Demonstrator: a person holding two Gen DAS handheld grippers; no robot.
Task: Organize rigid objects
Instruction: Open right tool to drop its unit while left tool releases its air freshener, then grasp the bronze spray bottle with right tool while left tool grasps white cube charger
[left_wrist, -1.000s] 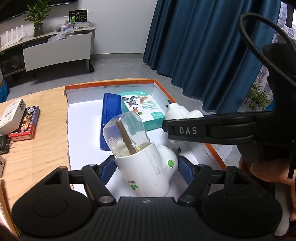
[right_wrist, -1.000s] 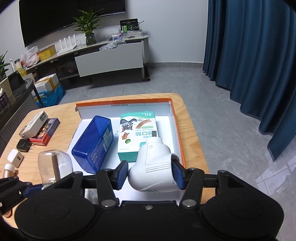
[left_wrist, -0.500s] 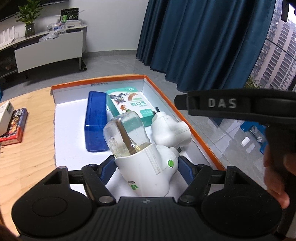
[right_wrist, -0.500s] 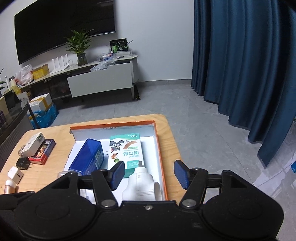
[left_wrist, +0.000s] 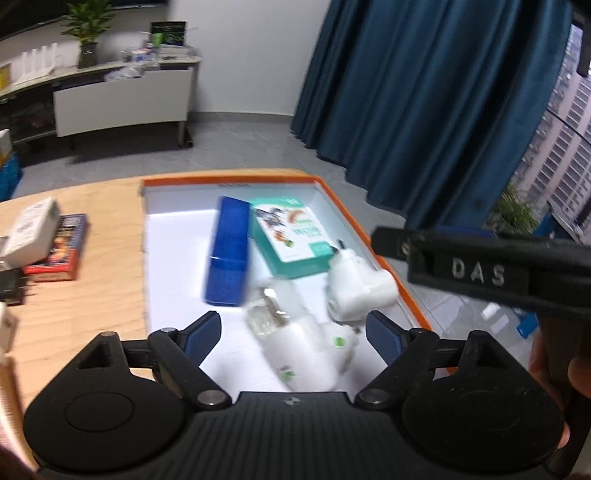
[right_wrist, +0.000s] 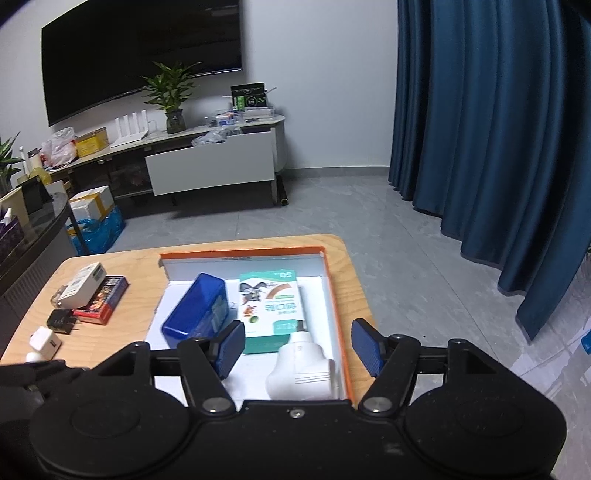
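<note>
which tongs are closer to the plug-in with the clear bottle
Left. The left tongs straddle the plug-in with the clear bottle, pads off it. The right tongs sit over the other white plug-in.

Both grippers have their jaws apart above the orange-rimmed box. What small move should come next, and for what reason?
Probably the left gripper should lift clear and swing toward the loose things on the wooden table. Its jaws have just been opening, and the white plug-in device with the clear bottle lies free in the box. The black charger and white charger wait outside.
</note>
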